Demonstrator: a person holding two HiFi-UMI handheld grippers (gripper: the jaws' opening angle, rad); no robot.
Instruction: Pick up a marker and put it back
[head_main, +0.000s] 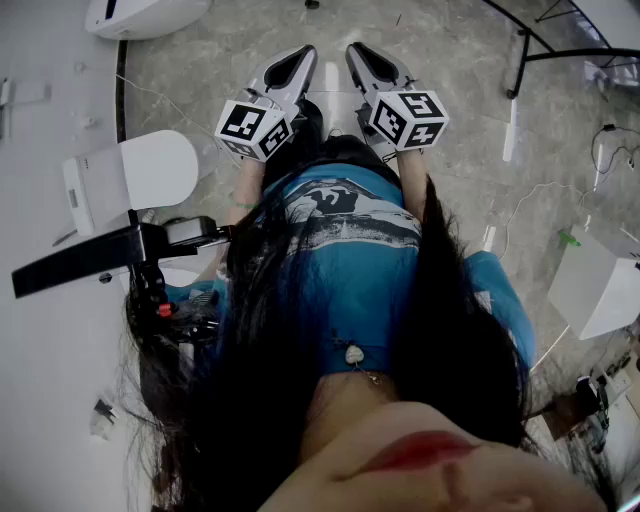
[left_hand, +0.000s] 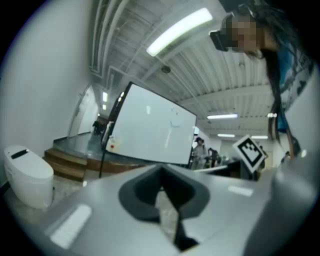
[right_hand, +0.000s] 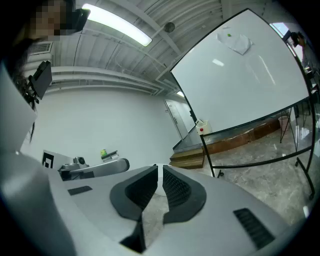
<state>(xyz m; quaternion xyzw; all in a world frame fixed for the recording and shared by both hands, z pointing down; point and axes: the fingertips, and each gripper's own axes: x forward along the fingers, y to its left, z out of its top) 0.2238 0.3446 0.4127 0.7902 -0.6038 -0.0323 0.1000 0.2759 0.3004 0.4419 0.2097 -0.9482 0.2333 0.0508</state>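
L edge, head view: white toilet-like unit (head_main: 150, 168) on the floor, black bar (head_main: 110, 255) jutting out beside the person's hair.

Centre: person in blue top (head_main: 350, 250) holds both grippers out front, side by side, near each other but apart, pointing about level over grey marbled floor (head_main: 450, 40).

L gripper (head_main: 293, 62): marker cube (head_main: 255, 128) at its rear. Own view: jaws clenched, pads meeting at tips, nothing between (left_hand: 161, 182). Whiteboard (left_hand: 150, 127) ahead, white unit (left_hand: 25, 175) low L, R gripper's cube (left_hand: 248, 150) off to the R.

R gripper (head_main: 368, 58): cube (head_main: 408, 118) at its rear. Own view: jaws closed to a thin slit, empty (right_hand: 160, 182). L gripper (right_hand: 95, 167) at L, whiteboard (right_hand: 240, 75) on black stand (right_hand: 210, 155) upper R.

Marker: can't make it out in any view; neither gripper has it.
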